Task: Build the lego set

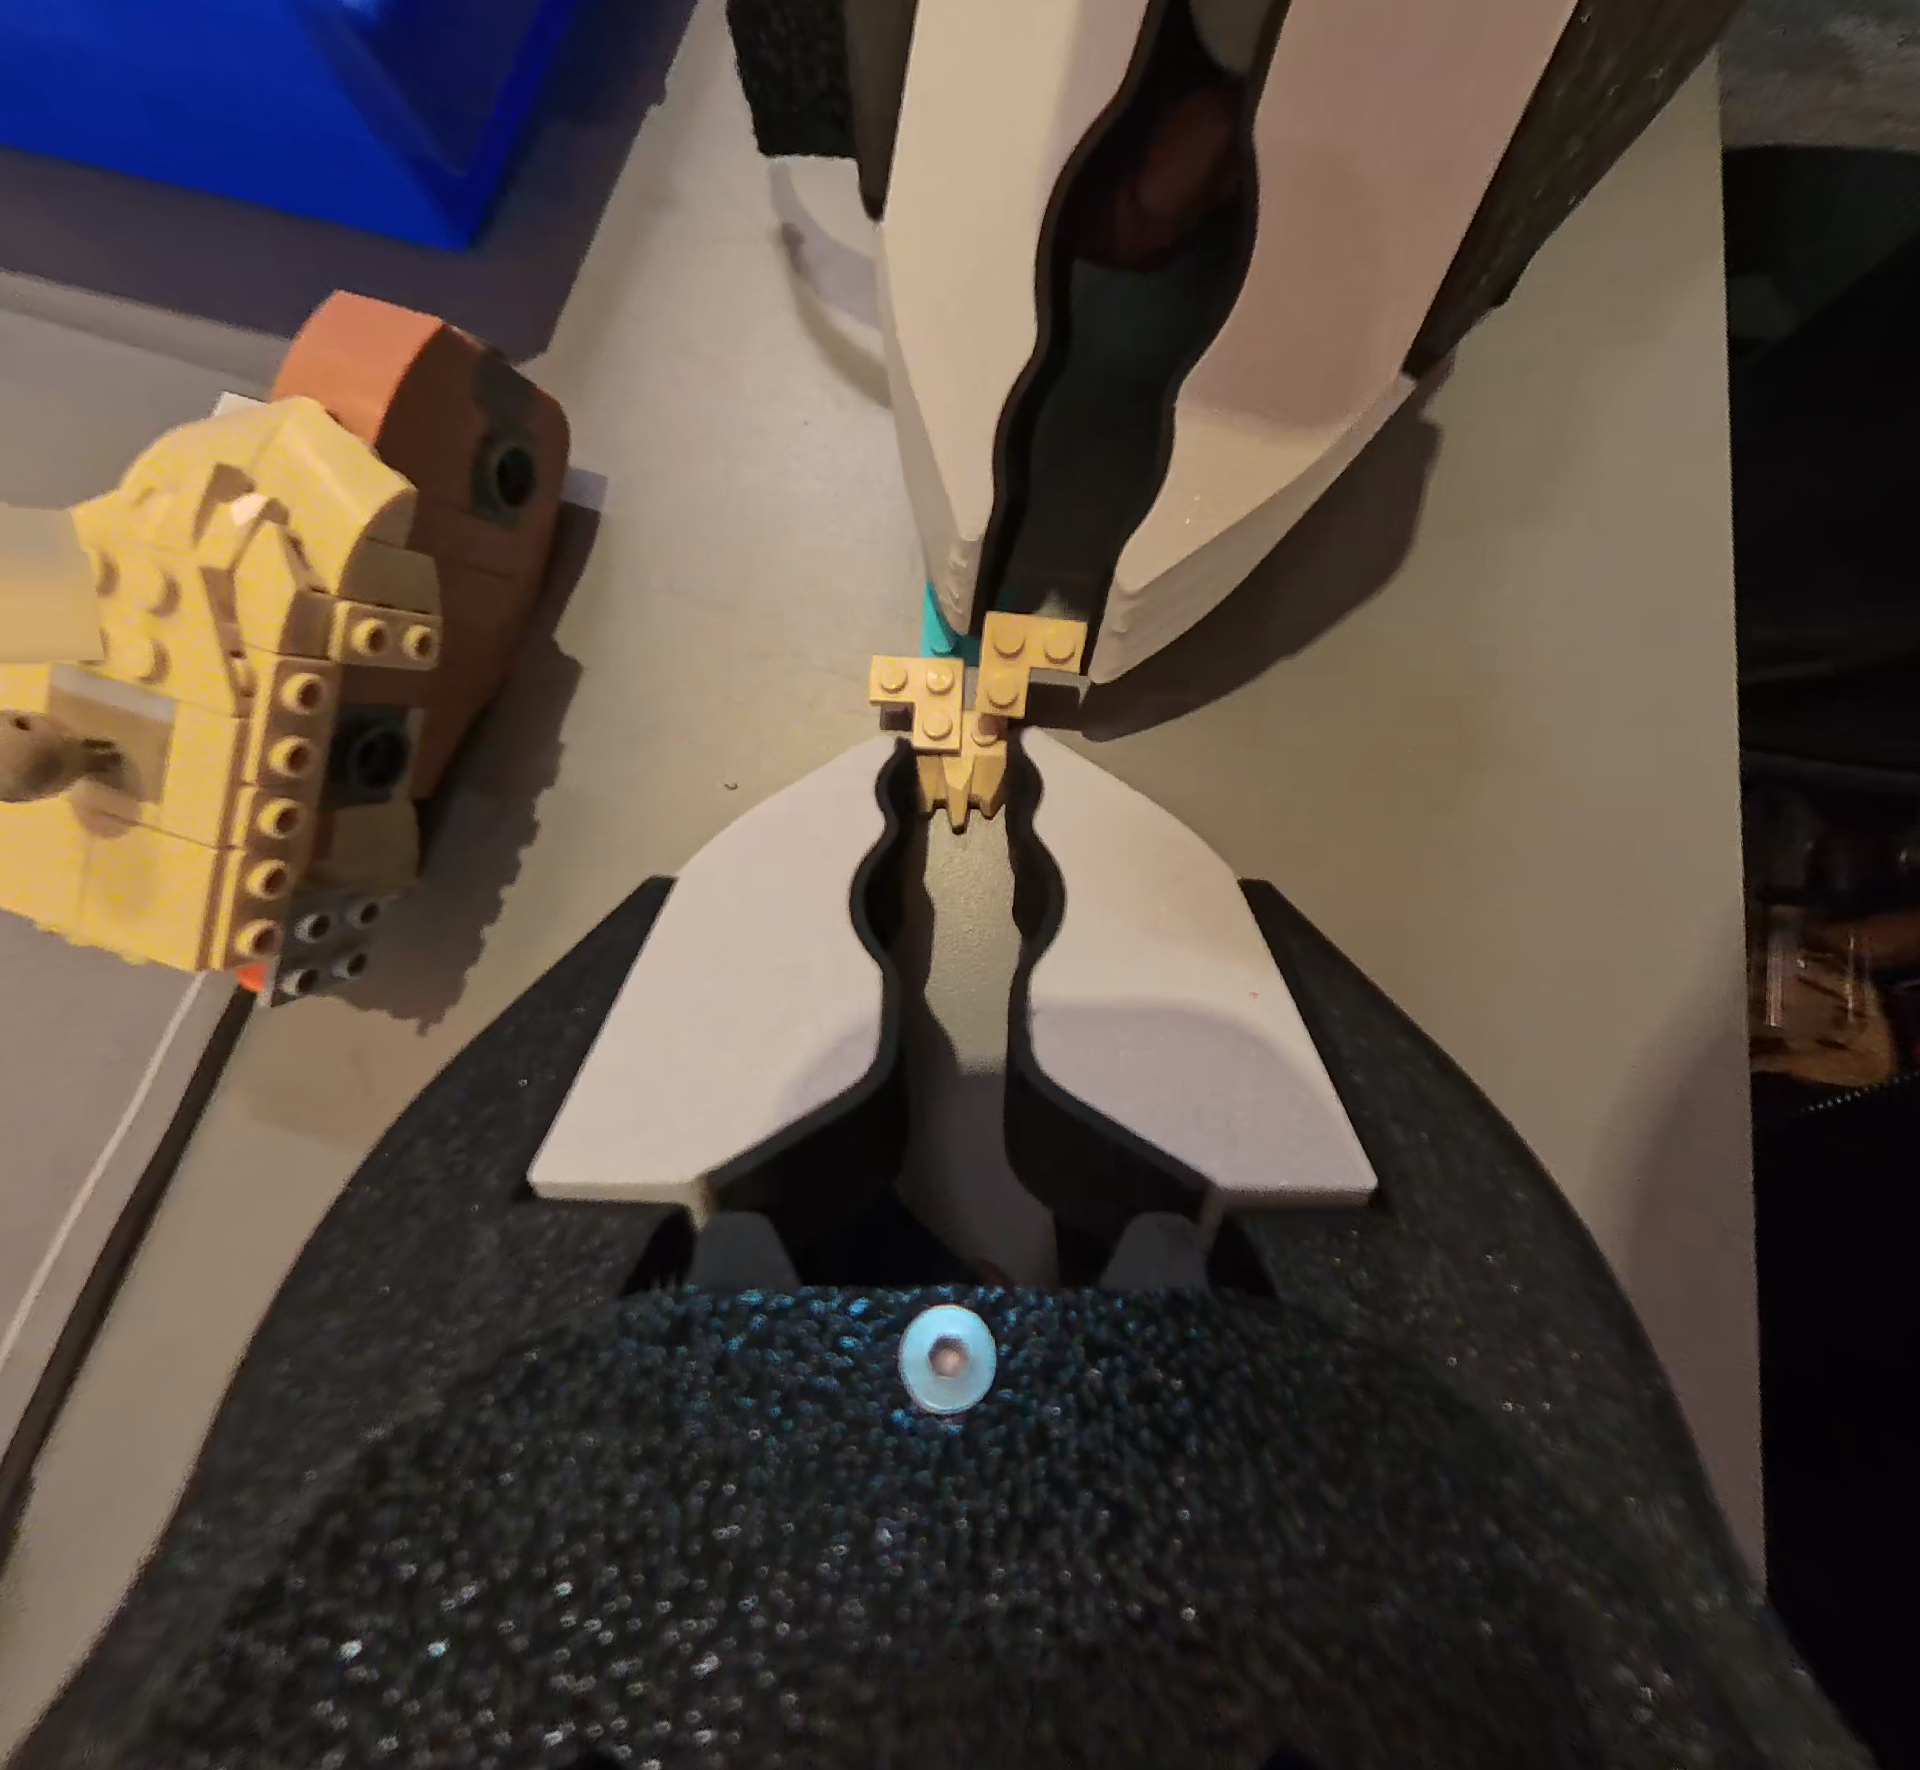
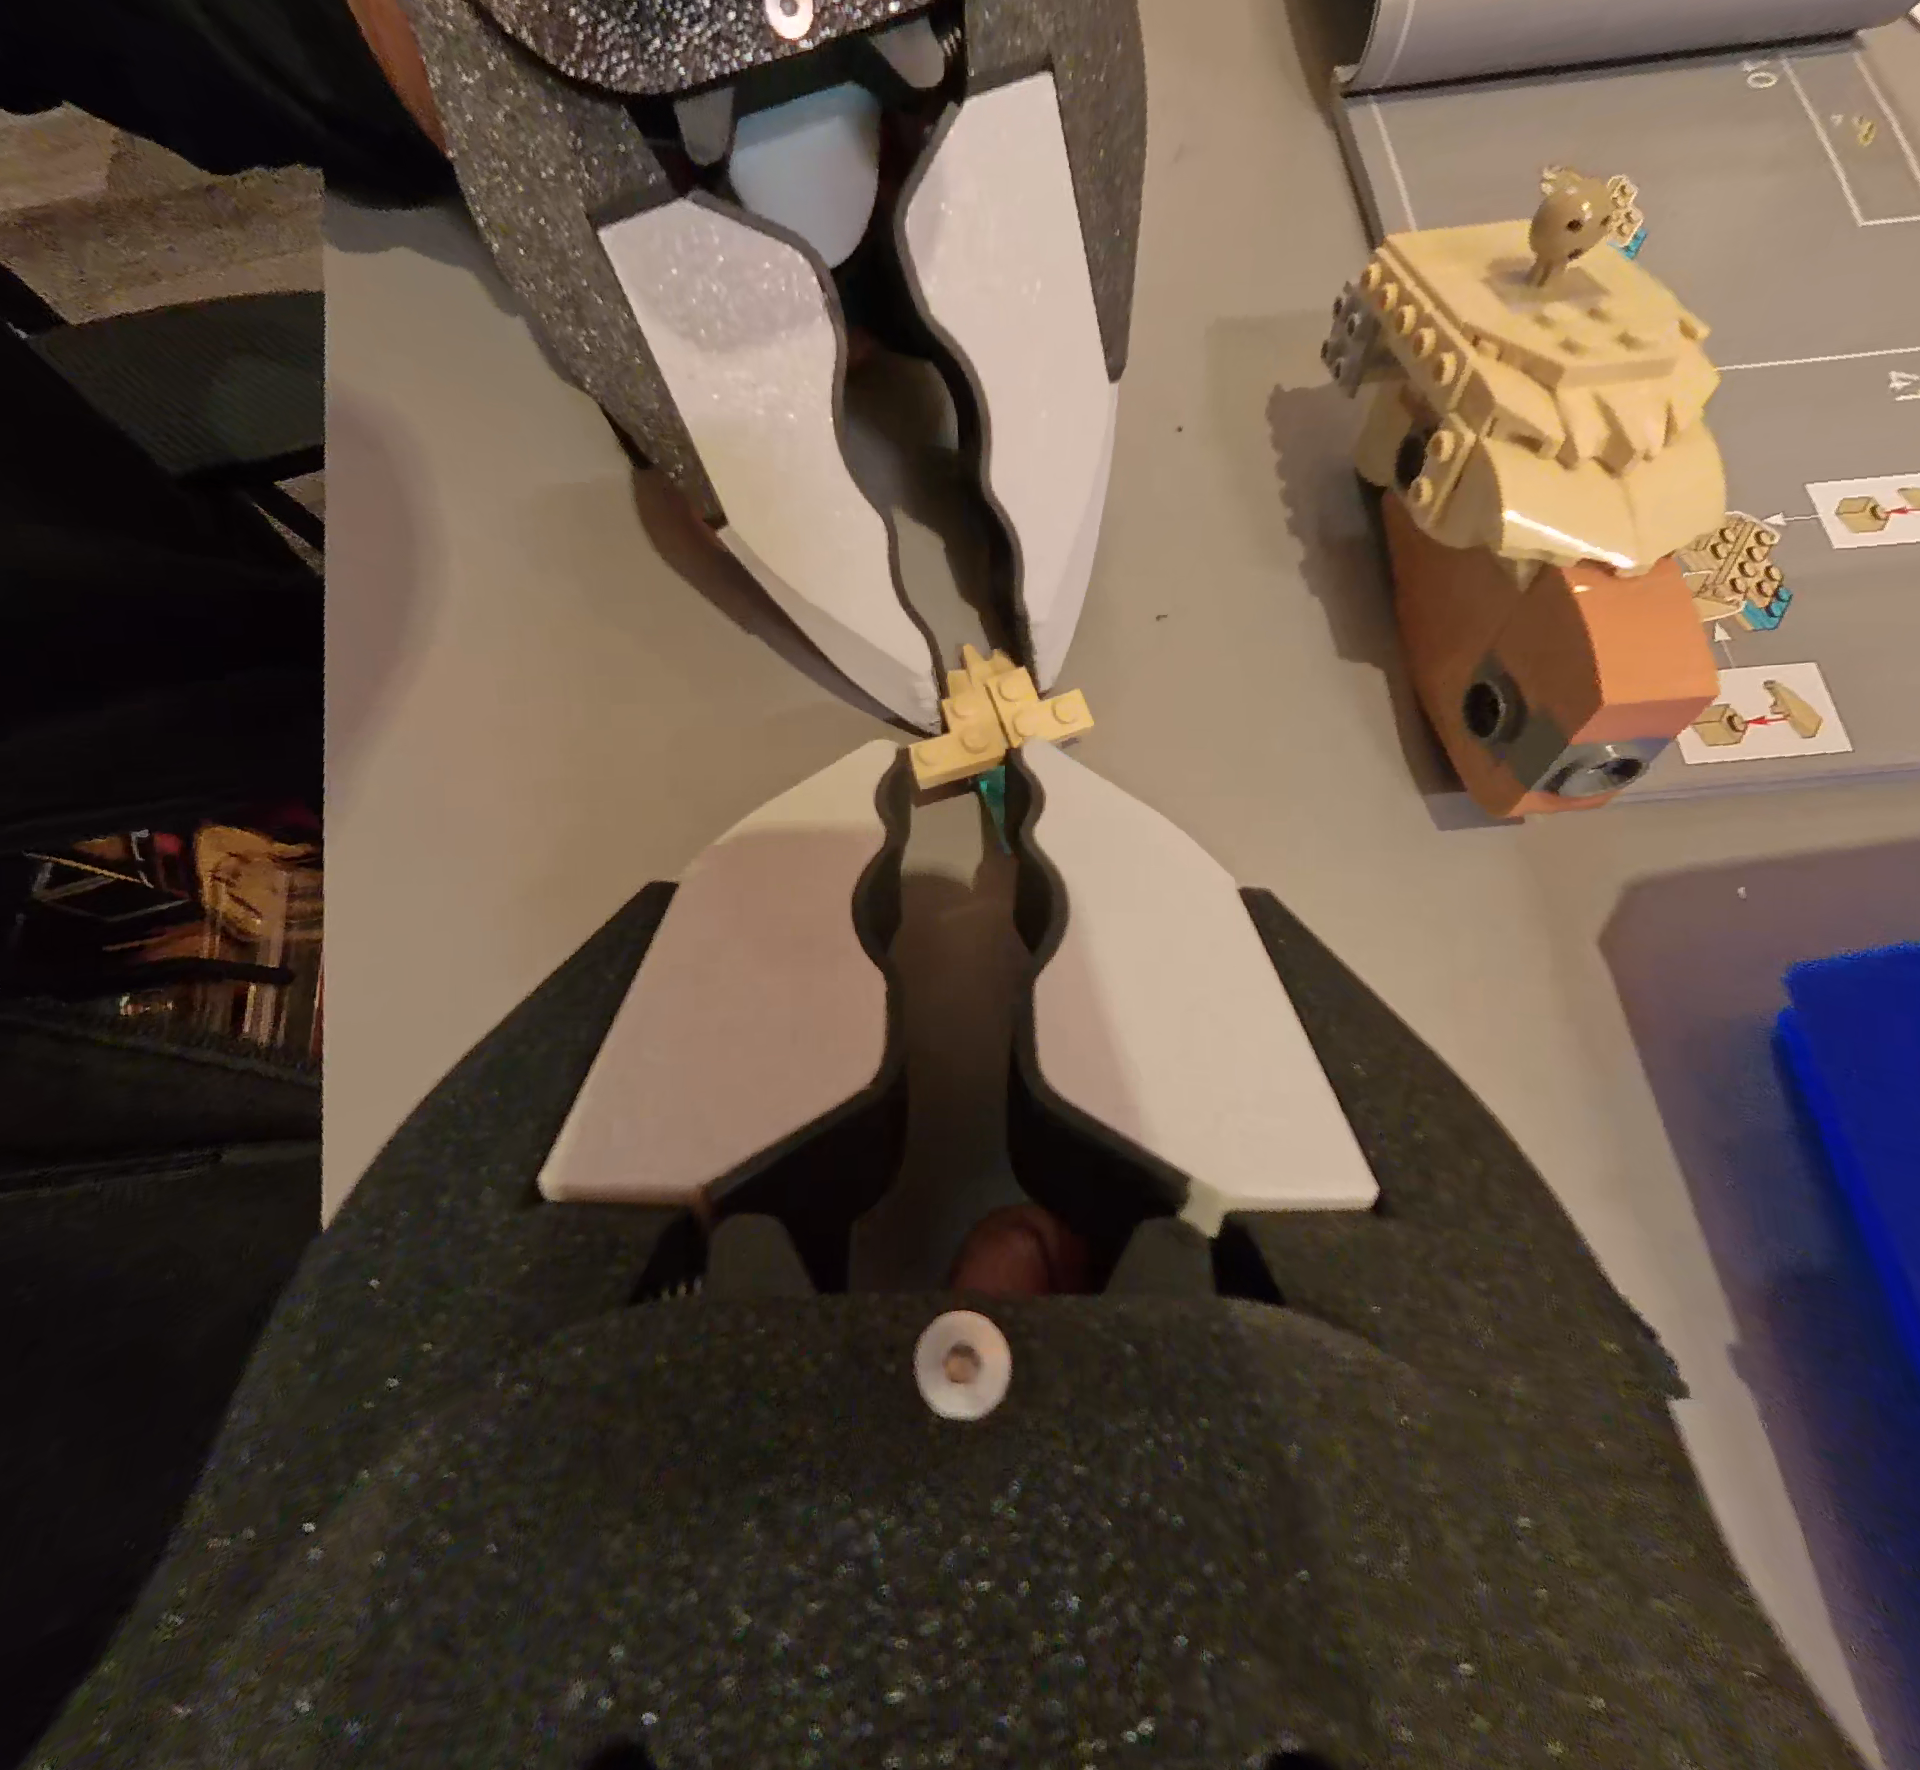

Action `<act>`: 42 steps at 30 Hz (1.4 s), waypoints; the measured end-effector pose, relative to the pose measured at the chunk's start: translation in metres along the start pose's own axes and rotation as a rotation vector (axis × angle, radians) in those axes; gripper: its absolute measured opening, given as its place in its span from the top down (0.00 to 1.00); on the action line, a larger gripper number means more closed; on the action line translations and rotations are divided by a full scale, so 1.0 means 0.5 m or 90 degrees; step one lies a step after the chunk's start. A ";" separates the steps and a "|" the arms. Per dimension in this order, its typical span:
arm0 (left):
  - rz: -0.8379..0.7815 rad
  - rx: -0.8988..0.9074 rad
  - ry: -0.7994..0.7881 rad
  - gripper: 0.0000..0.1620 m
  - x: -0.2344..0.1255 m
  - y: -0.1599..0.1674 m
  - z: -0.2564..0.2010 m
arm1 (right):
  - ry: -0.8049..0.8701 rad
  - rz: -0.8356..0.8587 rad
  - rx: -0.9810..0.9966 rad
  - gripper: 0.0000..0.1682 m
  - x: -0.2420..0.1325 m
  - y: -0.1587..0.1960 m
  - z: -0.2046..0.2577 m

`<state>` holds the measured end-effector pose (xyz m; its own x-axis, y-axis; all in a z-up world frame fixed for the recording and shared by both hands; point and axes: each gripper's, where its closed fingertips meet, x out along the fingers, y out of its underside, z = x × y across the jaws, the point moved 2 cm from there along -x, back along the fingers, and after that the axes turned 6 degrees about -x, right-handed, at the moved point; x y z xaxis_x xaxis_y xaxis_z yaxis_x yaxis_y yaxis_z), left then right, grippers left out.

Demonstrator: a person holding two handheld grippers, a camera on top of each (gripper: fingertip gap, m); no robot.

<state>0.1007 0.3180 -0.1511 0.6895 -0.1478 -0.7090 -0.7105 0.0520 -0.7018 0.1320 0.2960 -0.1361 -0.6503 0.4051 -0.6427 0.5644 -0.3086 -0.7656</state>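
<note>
Lego sub-assembly (image 1: 971, 712), tan, mid-frame: light, rigid, easily popped apart. Left gripper (image 1: 961, 785) and right gripper (image 2: 961, 780) both pinch its edges; squeeze gently there.

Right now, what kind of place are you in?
Probably a hobby or work table indoors. A grey table holds an open instruction booklet, a half-built lego model and a blue bin, and both grippers pinch small tan pieces between them.

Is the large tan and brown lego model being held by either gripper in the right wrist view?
No, the large tan and brown lego model rests on the instruction sheet, apart from both grippers.
</note>
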 end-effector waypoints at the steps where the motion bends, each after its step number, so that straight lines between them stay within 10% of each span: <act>1: -0.002 0.001 -0.003 0.90 0.000 -0.001 -0.001 | -0.001 0.004 -0.002 0.90 0.001 0.001 0.001; 42: -0.006 -0.005 0.012 0.90 -0.003 0.001 -0.007 | 0.085 0.018 -0.083 0.86 -0.001 0.005 0.005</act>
<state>0.0986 0.3148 -0.1503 0.6938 -0.1661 -0.7007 -0.7049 0.0424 -0.7081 0.1321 0.2929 -0.1377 -0.5643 0.5113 -0.6482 0.6483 -0.2118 -0.7314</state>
